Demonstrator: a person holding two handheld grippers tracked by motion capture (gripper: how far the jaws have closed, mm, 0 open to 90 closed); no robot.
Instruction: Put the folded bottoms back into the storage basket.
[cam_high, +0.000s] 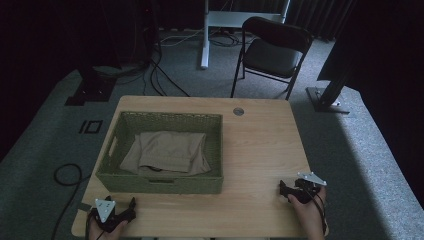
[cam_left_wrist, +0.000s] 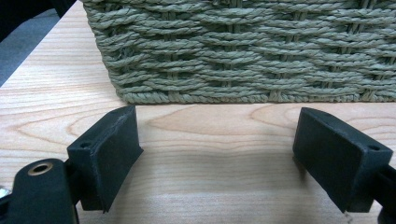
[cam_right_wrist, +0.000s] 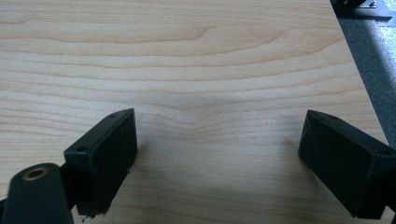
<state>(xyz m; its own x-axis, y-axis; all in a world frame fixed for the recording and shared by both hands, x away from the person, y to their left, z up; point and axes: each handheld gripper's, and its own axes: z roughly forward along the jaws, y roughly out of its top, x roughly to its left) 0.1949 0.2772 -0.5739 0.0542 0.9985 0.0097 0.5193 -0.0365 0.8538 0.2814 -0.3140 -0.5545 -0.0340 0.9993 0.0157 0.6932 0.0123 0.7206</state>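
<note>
Both grippers rest apart at the near edge of the table, with the folded cloth lying in the basket ahead of the left one.

The left gripper (cam_high: 131, 205) sits just in front of the woven green basket (cam_high: 114, 145), its jaws spread wide and holding nothing; in the left gripper view the basket wall (cam_left_wrist: 243, 51) stands close beyond the fingertips. The right gripper (cam_high: 283, 189) lies well off to the right on bare table (cam_high: 260, 145), jaws likewise released and empty. The tan cloth (cam_high: 167, 151) lies flat on the basket floor, forward of the left gripper and slightly to its right, so the left hand is judged the nearer. Its long axis runs left to right, parallel to the basket's long side, with no clear pointing end.
</note>
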